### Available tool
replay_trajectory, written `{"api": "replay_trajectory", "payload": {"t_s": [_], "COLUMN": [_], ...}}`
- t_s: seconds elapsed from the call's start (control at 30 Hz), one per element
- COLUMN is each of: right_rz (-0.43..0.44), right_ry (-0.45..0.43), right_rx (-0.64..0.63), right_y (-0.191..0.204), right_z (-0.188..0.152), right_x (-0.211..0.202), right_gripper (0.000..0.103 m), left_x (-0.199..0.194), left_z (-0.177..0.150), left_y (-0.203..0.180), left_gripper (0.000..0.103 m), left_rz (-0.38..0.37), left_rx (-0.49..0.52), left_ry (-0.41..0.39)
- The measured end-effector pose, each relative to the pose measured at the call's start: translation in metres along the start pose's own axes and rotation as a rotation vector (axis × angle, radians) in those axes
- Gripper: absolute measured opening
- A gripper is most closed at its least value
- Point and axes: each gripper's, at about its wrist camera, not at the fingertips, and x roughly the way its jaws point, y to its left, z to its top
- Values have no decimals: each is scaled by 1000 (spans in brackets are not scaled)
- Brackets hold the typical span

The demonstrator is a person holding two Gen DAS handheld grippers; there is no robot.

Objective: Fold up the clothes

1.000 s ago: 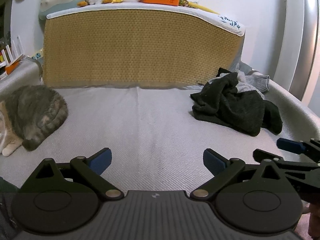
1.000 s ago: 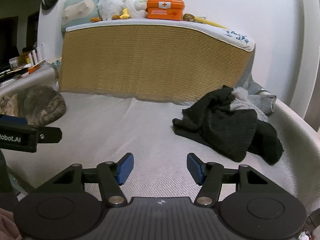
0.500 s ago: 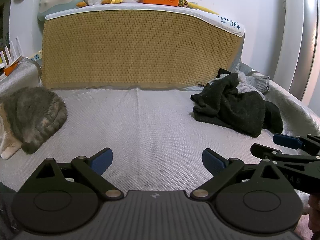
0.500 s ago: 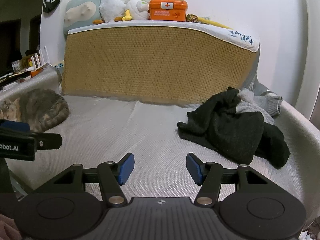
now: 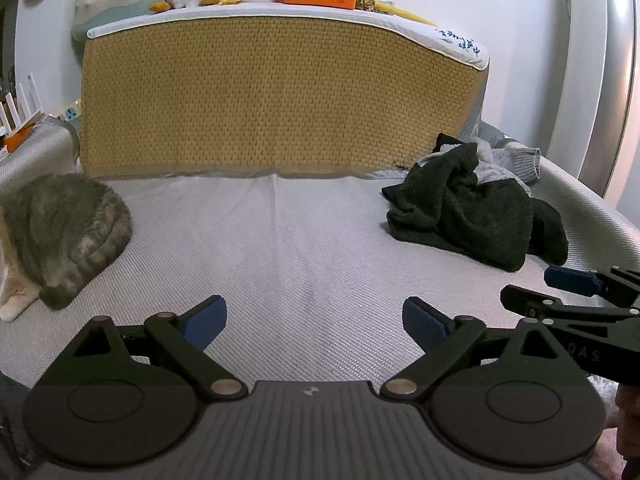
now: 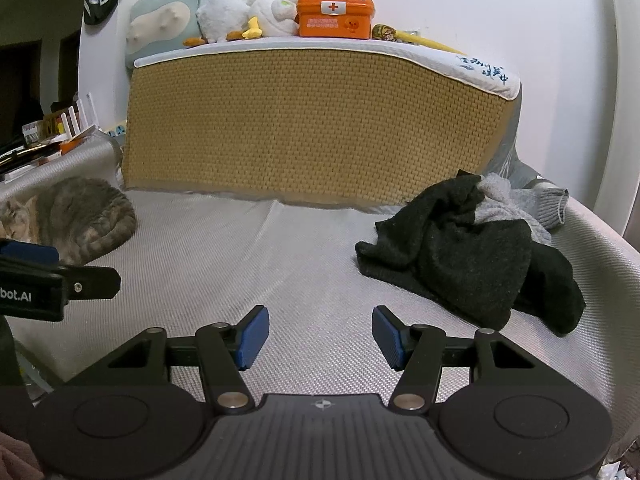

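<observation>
My fingers (image 5: 208, 322) on both grippers gape wide, holding nothing. The black garment (image 6: 468, 256) on the bed (image 6: 240, 264) looks soft and limp; its near hem seems the best place to pinch.

Wide bare stretch of bed (image 5: 304, 240) straight ahead, free passage through the middle. Curled cat (image 5: 64, 236) blocks the left side, crumpled dark clothes (image 6: 460, 256) heap up right, woven headboard (image 5: 280, 96) walls the back.

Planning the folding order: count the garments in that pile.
2 visible: a black garment crumpled on the bed's right side, and a grey knit behind it, partly beneath. The heap may hide more.
</observation>
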Motion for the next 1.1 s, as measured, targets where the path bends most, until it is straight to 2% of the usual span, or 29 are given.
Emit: {"api": "replay_trajectory", "payload": {"t_s": [0.37, 1.1], "right_rz": [-6, -22], "right_ry": [-7, -21], "right_rx": [-4, 66], "right_y": [2, -19], "right_z": [-1, -4], "right_x": [2, 5], "right_gripper": [61, 59], "left_x": [-1, 0], "left_z": [-1, 0], "left_y": [5, -8], "left_gripper": [94, 89], "left_rz": [-14, -15], "left_rx": [-13, -11], "left_ry": [5, 21]}}
